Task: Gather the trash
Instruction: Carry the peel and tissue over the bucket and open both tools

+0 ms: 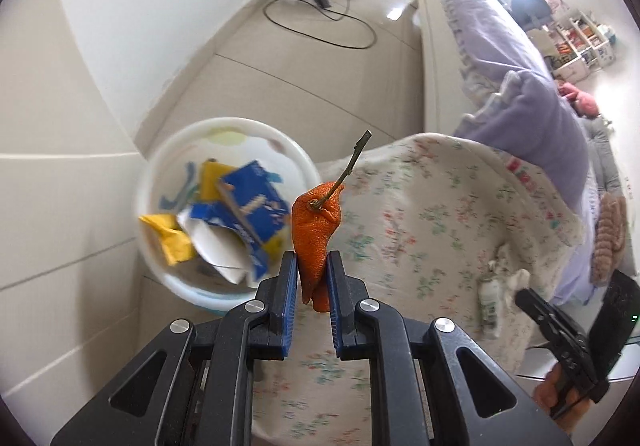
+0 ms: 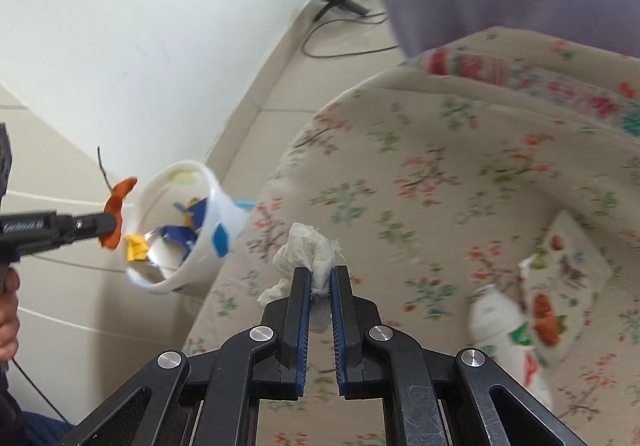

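Tangerine peel (image 1: 316, 242) with its stem is being carried, pinched in the left tool (image 1: 313, 270), toward the white bin (image 1: 176, 150) at ten o'clock, while the right tool (image 2: 321, 278) is gripping a crumpled tissue (image 2: 306, 250); next, each likely needs releasing over the bin's mouth.

Both units are built alike: left gripper (image 1: 313, 266) and right gripper (image 2: 321, 278) in black plastic linkage arms with cut-out slots, jaws lined with ribbed blue pads, pivots fitted with round silver screws. White lettering is seen on the left unit's side. Bare skin is visible on the left hand (image 2: 8, 320).
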A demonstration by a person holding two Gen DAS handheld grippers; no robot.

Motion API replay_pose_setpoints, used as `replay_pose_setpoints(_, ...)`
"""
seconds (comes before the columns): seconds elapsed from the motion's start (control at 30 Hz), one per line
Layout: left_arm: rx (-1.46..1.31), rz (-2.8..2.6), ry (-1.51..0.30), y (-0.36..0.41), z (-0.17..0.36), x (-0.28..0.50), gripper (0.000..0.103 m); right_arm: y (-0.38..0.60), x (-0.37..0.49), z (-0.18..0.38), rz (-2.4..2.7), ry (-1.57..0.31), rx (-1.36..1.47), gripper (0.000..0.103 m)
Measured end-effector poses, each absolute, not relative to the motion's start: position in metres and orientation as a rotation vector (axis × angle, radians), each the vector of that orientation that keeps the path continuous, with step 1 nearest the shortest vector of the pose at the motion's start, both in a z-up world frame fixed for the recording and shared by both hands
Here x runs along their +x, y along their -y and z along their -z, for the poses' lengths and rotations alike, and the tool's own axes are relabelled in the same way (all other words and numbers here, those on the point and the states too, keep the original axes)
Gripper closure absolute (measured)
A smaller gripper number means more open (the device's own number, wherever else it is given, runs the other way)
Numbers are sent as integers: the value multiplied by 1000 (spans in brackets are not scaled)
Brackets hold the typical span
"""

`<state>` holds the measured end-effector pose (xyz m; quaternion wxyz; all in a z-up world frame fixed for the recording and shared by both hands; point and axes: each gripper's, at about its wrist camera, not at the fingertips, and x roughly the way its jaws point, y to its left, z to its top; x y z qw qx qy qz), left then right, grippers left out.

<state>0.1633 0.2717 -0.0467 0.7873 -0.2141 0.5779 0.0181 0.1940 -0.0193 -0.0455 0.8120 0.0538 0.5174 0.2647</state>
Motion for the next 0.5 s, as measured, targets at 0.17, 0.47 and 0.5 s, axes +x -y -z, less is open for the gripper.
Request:
replay_pose_setpoints(0.17,-436,-74,-1313,-287,71,166,88,-7,192,52,-600,-1124,91,95)
replay_pose_setpoints(0.47,-462,-116,-1392,-300,103,174,86,-52,193,65,-650,-1152,70,95)
replay_pose_setpoints(0.5,-470,-121,-1405,-300,105,175,85,-57,193,66,-657,-1154,70,95)
